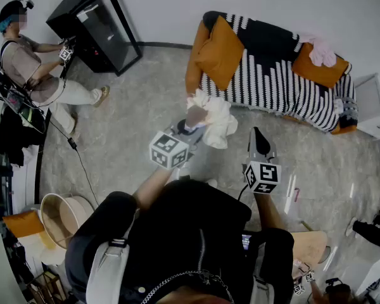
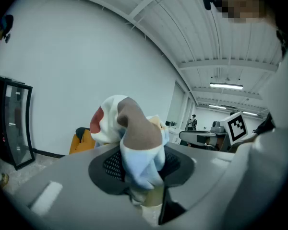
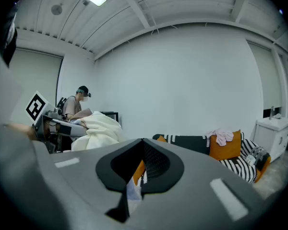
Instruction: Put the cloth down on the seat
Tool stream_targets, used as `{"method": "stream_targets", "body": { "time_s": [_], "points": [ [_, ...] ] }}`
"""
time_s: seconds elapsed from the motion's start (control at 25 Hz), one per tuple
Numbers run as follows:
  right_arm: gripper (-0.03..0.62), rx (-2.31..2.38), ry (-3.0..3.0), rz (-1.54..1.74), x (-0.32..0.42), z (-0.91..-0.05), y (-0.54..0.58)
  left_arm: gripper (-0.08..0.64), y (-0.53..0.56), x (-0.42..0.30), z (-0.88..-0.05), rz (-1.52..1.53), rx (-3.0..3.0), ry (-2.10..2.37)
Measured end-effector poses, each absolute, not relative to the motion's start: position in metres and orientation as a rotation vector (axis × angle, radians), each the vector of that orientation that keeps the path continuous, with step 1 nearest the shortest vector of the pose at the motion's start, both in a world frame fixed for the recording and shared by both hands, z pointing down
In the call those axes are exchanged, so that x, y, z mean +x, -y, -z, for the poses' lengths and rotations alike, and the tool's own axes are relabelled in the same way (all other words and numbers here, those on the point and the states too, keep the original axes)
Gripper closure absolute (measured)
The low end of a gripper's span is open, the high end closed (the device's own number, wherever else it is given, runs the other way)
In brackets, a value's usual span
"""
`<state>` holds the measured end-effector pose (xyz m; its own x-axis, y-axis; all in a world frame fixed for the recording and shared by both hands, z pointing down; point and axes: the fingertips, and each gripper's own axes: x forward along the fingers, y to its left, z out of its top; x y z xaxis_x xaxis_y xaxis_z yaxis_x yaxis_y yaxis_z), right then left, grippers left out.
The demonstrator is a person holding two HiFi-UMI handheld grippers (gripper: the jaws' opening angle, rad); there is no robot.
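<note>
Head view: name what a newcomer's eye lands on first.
A bunched cream cloth hangs from the left gripper at mid-frame, over the floor. Behind it stands a black-and-white striped sofa with orange cushions. A person sits at the far left.

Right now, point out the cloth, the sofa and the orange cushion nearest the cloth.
cloth [image 1: 218,121], head view, on its cream hanging folds.
sofa [image 1: 272,86], head view, on the striped seat cover.
orange cushion [image 1: 220,51], head view, on its front face.
</note>
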<state>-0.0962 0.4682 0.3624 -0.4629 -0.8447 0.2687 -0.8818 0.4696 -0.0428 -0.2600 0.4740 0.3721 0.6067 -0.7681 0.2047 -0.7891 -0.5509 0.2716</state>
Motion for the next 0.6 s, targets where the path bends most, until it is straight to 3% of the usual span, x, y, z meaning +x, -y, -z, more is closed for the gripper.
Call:
{"method": "stream_targets", "body": {
  "time_s": [0.6],
  "points": [
    [0.589, 1.507, 2.55, -0.313, -0.056, -0.374, -0.482, 0.423, -0.475, -0.218, -0.38, -0.106, 2.508, 1.218]
  ]
}}
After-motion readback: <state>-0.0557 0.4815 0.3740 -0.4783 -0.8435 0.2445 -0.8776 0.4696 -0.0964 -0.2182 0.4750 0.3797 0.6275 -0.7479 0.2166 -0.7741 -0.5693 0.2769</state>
